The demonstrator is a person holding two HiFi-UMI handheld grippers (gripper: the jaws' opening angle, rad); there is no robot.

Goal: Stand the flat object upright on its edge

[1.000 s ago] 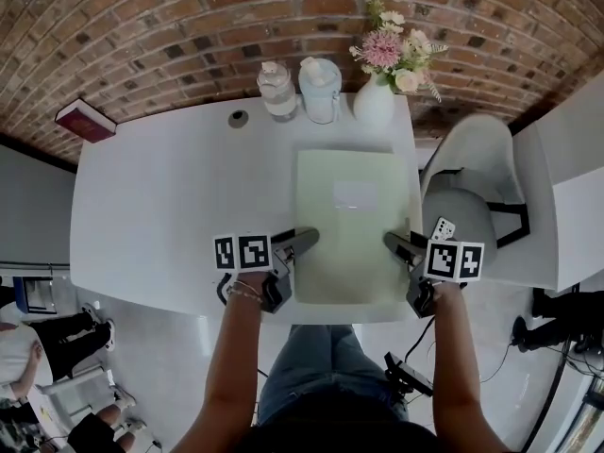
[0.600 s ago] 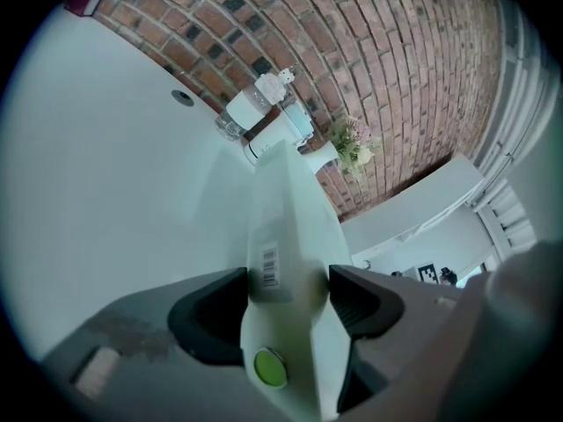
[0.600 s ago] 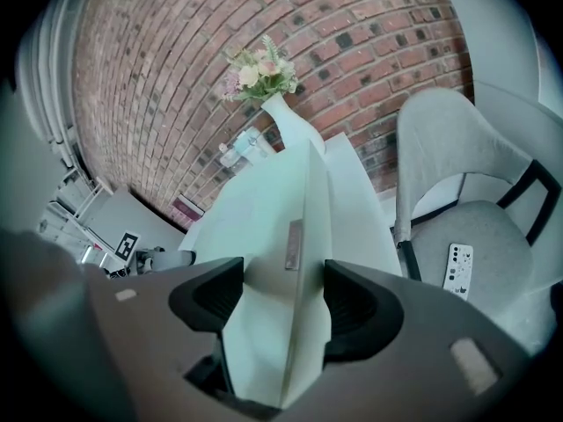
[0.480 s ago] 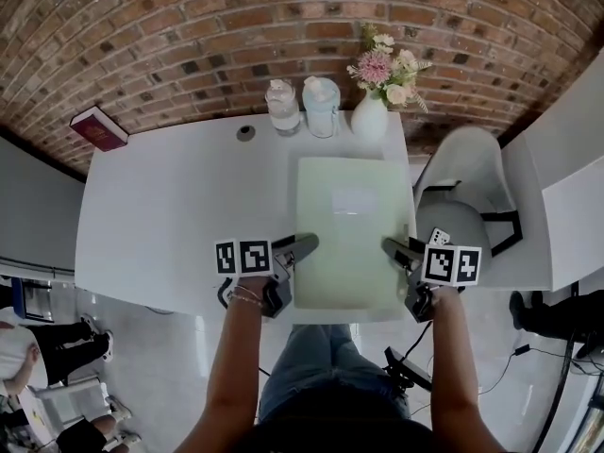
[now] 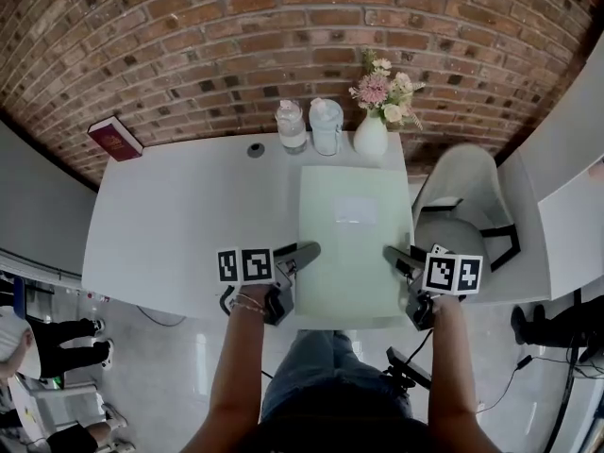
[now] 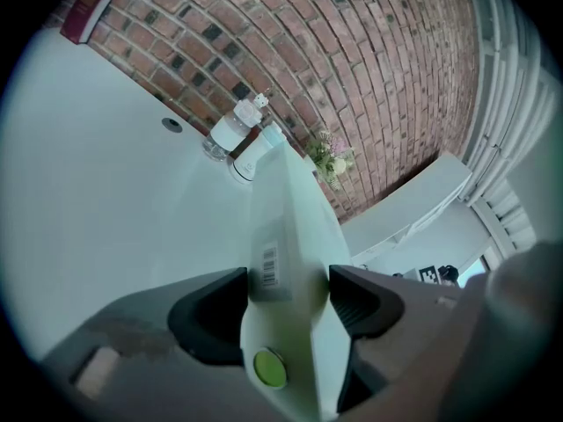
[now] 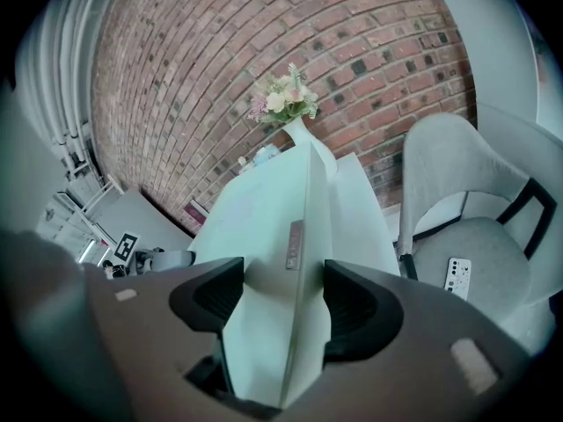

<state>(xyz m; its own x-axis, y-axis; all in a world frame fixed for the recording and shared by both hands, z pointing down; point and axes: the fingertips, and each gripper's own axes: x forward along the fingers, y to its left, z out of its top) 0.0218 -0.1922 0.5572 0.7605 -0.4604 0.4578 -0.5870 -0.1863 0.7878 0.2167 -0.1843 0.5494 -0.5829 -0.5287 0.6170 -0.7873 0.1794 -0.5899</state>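
**Pinched on both long edges, set for tipping up**

Lying flat on the white table [image 5: 179,217]: a pale green flat case [image 5: 354,225], long axis pointing at the brick wall, near end at the table's front edge. Taken from both sides close to that near end, left gripper [image 5: 304,249] on the left long edge and right gripper [image 5: 392,251] on the right. Seen along each gripper, dark fingers [image 6: 211,310] clamped on the case across its thickness, one on the top face and one on the underside, with no gap showing; the same on the right [image 7: 356,310]. Probably held low and evenly like this for lifting the near end and pivoting on the far short edge.

A rigid-looking slab, smooth and faintly glossy, with crisp corners. Barcode sticker [image 6: 268,266] on the left side wall, round green stud [image 6: 269,367] near the end, pale label [image 5: 355,210] on top. Moulded fingers with ribbed inner pads. Slick table, so some risk of the far edge skating toward the white vase [image 5: 371,138] and two clear bottles [image 5: 292,126] just beyond.
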